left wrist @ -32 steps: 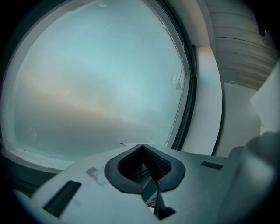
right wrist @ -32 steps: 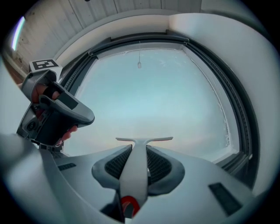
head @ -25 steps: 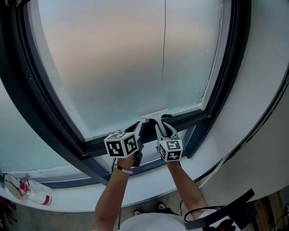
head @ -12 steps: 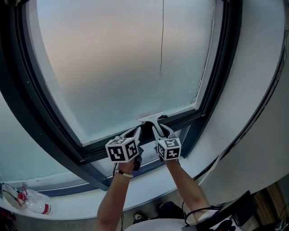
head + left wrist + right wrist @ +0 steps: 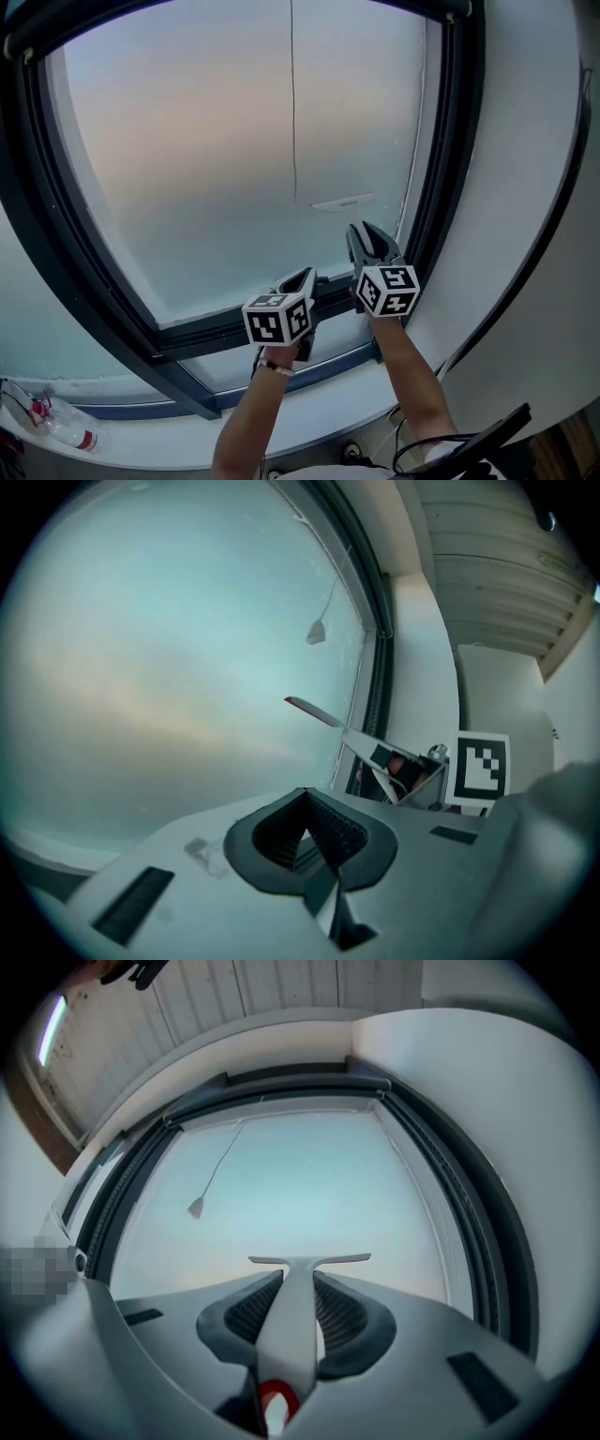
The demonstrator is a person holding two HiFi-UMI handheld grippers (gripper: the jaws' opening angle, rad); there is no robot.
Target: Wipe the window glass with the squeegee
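Note:
The squeegee [image 5: 342, 202] is white, with a thin blade across the top of a tapered handle. Its blade lies against the frosted window glass [image 5: 206, 150], low on the pane's right side. My right gripper [image 5: 370, 246] is shut on the squeegee handle [image 5: 295, 1312], and the blade [image 5: 309, 1261] shows just past its jaws. My left gripper [image 5: 300, 286] hangs lower, by the bottom window frame, with its jaws shut on nothing [image 5: 305, 803]. From there the squeegee [image 5: 323, 714] and the right gripper's marker cube [image 5: 481, 771] show up and to the right.
A dark window frame [image 5: 450, 187] borders the pane, with white wall to its right. A thin pull cord [image 5: 292, 94] hangs down the glass and ends in a small weight [image 5: 196, 1207]. A plastic bottle [image 5: 56, 422] lies on the white sill at lower left.
My right gripper has carried the squeegee up and to the right, from the bottom frame onto the glass. The left gripper has stayed low by the frame.

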